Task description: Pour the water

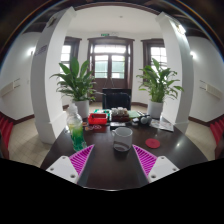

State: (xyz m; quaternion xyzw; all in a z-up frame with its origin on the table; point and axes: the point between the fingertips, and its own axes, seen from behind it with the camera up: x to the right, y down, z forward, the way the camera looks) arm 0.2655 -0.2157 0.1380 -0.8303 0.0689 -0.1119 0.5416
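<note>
Two vessels wait on the bench (pixel 110 170).
Gripper (pixel 112 160) spread wide, empty; bottle (pixel 76 133) lower left, cup (pixel 122 138) centre.

Taking the cup (pixel 122 138) on the bench (pixel 110 165) as our landmark: we see a bottle (pixel 76 131) left of it, a coaster (pixel 153 144) right, a tray (pixel 97 120) and teapot (pixel 145 120) behind. Farther behind, two potted plants (pixel 78 82) flank a door (pixel 110 62). Cup sits just ahead of our spread jaws.
</note>
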